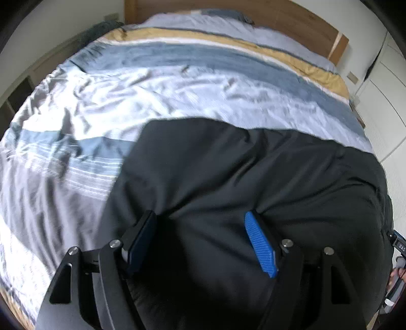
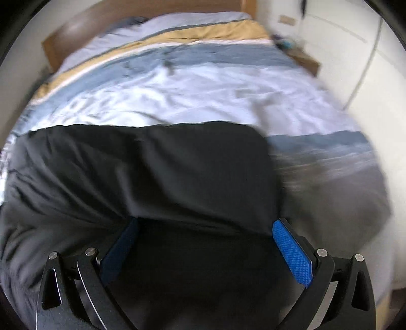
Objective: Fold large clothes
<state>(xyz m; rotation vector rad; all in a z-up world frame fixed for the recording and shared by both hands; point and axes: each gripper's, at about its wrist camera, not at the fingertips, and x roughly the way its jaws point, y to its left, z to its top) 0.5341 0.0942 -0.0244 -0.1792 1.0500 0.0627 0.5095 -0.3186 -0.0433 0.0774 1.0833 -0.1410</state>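
A large black padded garment lies on the bed; it also fills the near part of the right wrist view. My left gripper has its jaws wide apart, with the black fabric bunched between the blue pads. My right gripper also stands wide open over the garment's near edge, with fabric lying between its blue pads. Neither pair of pads presses the cloth. The garment's near part is hidden under the grippers.
The bed is covered by a striped duvet in white, blue and tan bands. A wooden headboard stands at the far end. White wardrobe doors are to the right, and a shelf to the left.
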